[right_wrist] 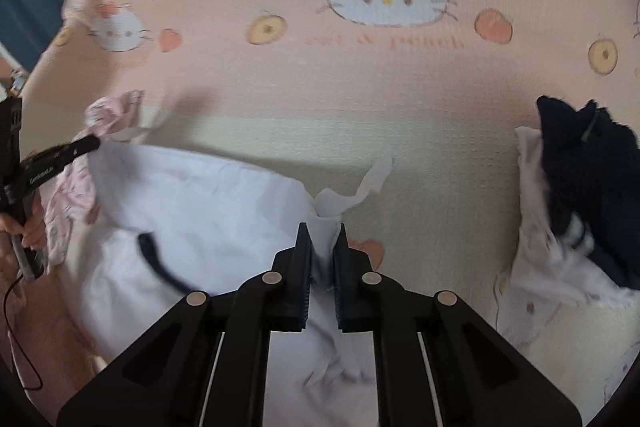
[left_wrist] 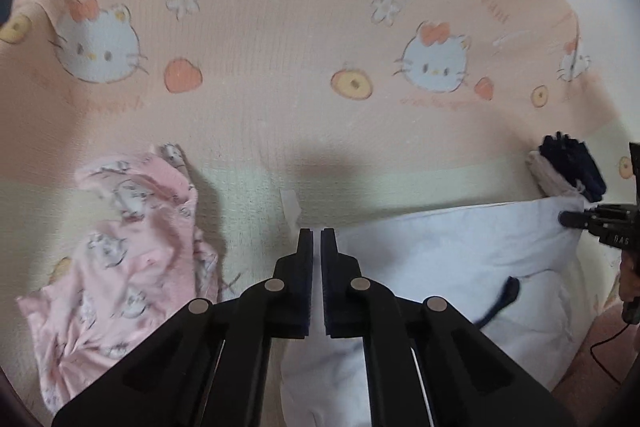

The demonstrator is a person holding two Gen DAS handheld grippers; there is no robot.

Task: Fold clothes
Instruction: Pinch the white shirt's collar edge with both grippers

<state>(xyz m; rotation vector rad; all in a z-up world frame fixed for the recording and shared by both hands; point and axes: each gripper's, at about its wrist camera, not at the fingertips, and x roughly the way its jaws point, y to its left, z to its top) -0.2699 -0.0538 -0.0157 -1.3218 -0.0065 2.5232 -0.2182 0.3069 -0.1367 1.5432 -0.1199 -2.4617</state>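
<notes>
A white garment (left_wrist: 460, 259) with a dark navy trim strip (left_wrist: 500, 301) lies spread on a peach cartoon-cat bedsheet (left_wrist: 280, 27). My left gripper (left_wrist: 317, 233) is shut on the garment's left edge. My right gripper (right_wrist: 322, 229) is shut on a bunched corner of the same white garment (right_wrist: 200, 211). The right gripper also shows at the far right of the left wrist view (left_wrist: 576, 219). The left gripper shows at the far left of the right wrist view (right_wrist: 86, 143).
A crumpled pink printed garment (left_wrist: 120, 259) lies left of the white one. A pile with a dark navy item (right_wrist: 592, 179) on white printed cloth (right_wrist: 544, 291) sits at the right. A cable (right_wrist: 16, 347) hangs at lower left.
</notes>
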